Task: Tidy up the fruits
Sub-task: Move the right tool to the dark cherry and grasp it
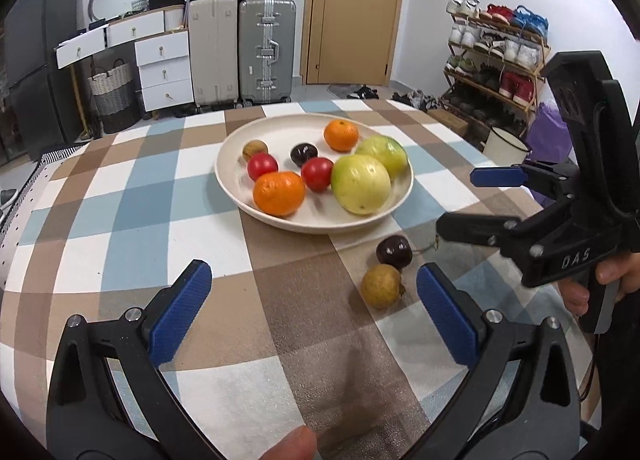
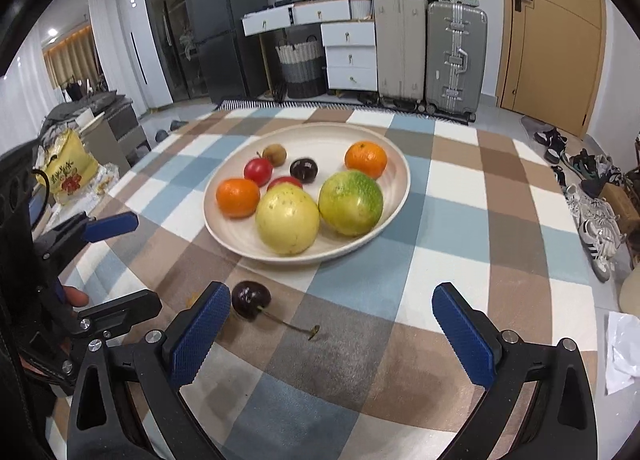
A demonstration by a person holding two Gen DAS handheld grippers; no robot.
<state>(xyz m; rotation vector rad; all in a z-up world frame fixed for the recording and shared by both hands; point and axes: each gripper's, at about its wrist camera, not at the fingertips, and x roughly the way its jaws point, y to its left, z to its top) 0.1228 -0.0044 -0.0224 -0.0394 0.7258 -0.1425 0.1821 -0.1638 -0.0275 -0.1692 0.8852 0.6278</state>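
A cream plate (image 1: 240,140) (image 2: 392,164) on the checked tablecloth holds two oranges, two red fruits, two yellow-green guavas, a dark cherry and a small brown fruit. On the cloth in front of it lie a dark cherry (image 1: 394,251) (image 2: 251,299) with a stem and a brown longan (image 1: 381,285). My left gripper (image 1: 316,314) is open and empty, the longan just inside its right finger. My right gripper (image 2: 334,334) is open and empty, the cherry beside its left finger. In the right wrist view that finger hides most of the longan.
The right gripper (image 1: 460,200) shows at the right of the left wrist view, the left gripper (image 2: 116,260) at the left of the right wrist view. The table edge runs behind the plate; suitcases (image 1: 266,48), drawers, a shoe rack (image 1: 496,56) stand beyond.
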